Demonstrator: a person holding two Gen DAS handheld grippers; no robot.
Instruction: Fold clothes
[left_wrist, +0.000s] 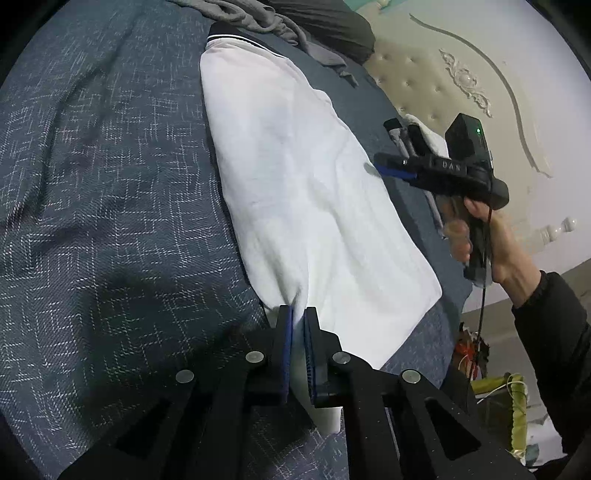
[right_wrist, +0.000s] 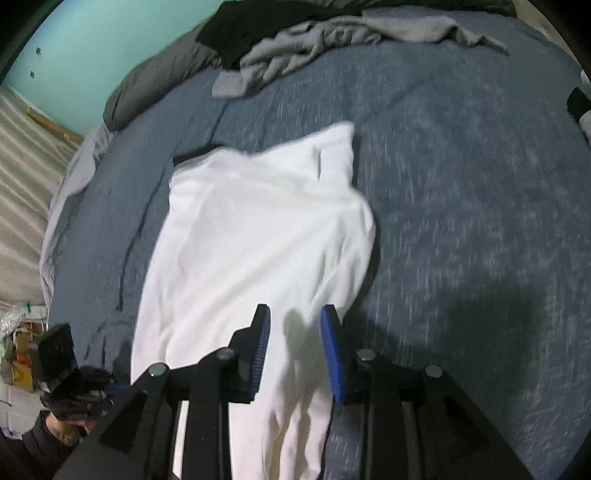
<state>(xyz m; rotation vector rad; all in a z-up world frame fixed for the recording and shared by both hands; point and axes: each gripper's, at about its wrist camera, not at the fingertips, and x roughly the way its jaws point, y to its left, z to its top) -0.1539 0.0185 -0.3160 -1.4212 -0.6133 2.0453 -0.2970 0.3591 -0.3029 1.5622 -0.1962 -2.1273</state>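
We see the white polo shirt (left_wrist: 303, 192) lying folded long on the blue bedspread (left_wrist: 110, 184) — our left gripper (left_wrist: 298, 325) pinches its near edge tight, while our right gripper (right_wrist: 295, 350) hangs over its other side with fingers apart, holding nothing.

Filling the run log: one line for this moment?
left gripper: shut on white cotton shirt | right gripper: open above shirt | blue patterned bedspread
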